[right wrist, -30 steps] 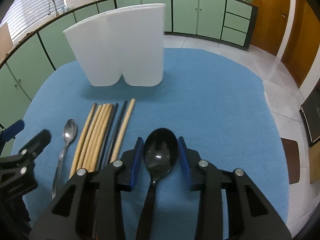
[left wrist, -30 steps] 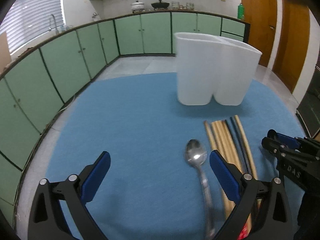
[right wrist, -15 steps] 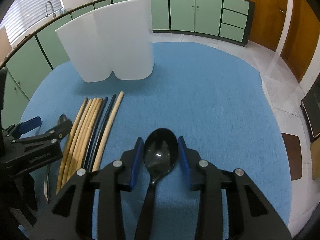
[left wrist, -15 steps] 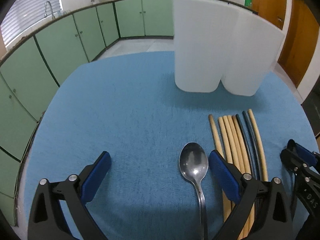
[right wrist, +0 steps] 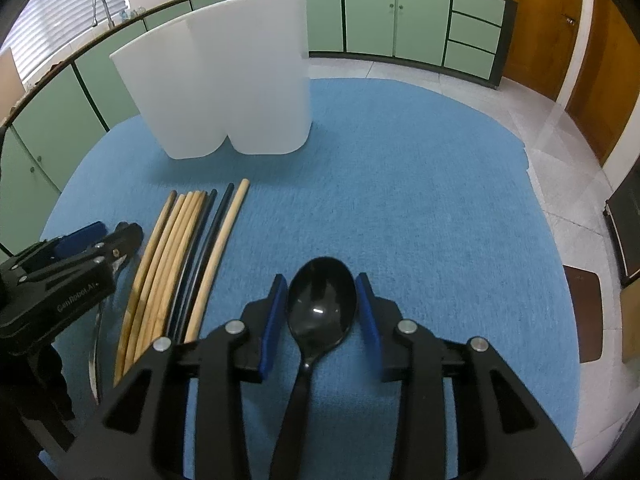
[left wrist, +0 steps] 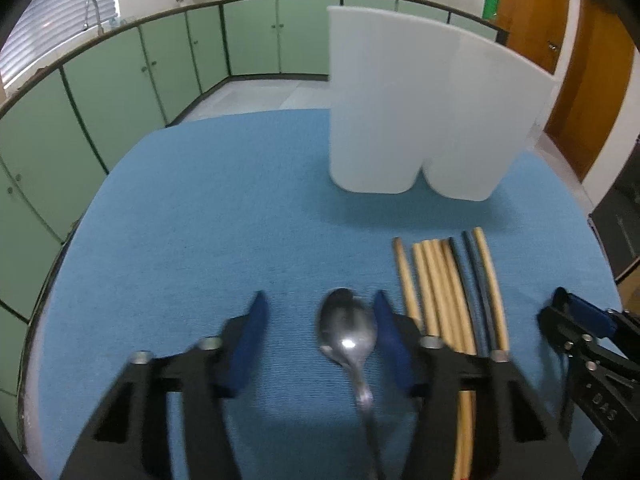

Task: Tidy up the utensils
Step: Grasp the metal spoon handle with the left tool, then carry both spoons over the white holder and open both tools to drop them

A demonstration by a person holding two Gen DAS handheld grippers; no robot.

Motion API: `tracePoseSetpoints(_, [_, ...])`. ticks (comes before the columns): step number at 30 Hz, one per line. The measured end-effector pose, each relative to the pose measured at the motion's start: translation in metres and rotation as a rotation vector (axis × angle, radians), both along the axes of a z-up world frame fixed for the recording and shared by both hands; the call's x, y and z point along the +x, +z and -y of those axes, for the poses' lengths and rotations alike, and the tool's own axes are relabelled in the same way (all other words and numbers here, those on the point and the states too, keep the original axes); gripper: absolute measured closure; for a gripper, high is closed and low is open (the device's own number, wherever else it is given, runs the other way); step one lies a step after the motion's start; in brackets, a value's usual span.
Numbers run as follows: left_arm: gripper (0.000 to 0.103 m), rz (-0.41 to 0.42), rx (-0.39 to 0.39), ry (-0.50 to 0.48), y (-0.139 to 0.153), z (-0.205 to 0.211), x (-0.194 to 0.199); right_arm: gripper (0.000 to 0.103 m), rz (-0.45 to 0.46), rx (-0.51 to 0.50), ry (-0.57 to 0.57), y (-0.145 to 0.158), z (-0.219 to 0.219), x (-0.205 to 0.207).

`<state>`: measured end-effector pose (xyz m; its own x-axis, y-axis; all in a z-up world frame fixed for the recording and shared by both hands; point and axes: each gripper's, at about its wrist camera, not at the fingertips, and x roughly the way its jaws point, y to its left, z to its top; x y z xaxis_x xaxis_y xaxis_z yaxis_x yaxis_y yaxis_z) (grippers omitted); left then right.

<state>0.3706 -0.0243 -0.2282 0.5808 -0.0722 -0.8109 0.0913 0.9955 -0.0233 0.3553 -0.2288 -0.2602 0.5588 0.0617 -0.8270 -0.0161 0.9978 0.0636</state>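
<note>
A steel spoon (left wrist: 347, 334) lies on the blue mat between the pads of my left gripper (left wrist: 318, 330); the jaws are partly closed around its bowl, the right pad near it, the left pad apart. My right gripper (right wrist: 322, 310) is shut on a black spoon (right wrist: 320, 312), held by the bowl edges. Several wooden and black chopsticks (left wrist: 448, 284) lie in a row right of the steel spoon; they also show in the right wrist view (right wrist: 176, 256). A white two-compartment holder (left wrist: 424, 108) stands upright beyond them, also in the right wrist view (right wrist: 228, 80).
The round table's blue mat (right wrist: 400, 184) extends to the right of the chopsticks. Green kitchen cabinets (left wrist: 120, 80) ring the room, with wooden doors (left wrist: 592, 72) at the right.
My left gripper's jaws have narrowed around the steel spoon's bowl and moved down toward the mat. My right gripper still holds the black spoon and has shifted slightly.
</note>
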Motion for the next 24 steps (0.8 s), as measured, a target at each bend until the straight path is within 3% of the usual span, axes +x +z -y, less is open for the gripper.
tracePoseSetpoints(2, [0.075, 0.007, -0.011, -0.014, 0.001, 0.000, 0.000, 0.070, 0.002, 0.009, 0.000, 0.001, 0.002, 0.000])
tracePoseSetpoints(7, [0.075, 0.042, -0.084, -0.044, 0.007, -0.007, -0.003, 0.070, 0.097, 0.037, 0.003, 0.010, 0.006, -0.010])
tracePoseSetpoints(11, [0.075, 0.171, -0.144, -0.084, 0.021, -0.020, -0.023, 0.070, 0.219, 0.022, 0.023, 0.026, 0.004, -0.021])
tracePoseSetpoints(15, [0.075, 0.313, -0.154, -0.123, 0.038, -0.021, -0.045, 0.070, 0.309, 0.034, 0.045, 0.042, 0.004, -0.024])
tracePoseSetpoints(24, [0.075, 0.456, -0.182, -0.141, 0.058, -0.015, -0.073, 0.070, 0.430, 0.065, 0.084, 0.071, 0.006, -0.017])
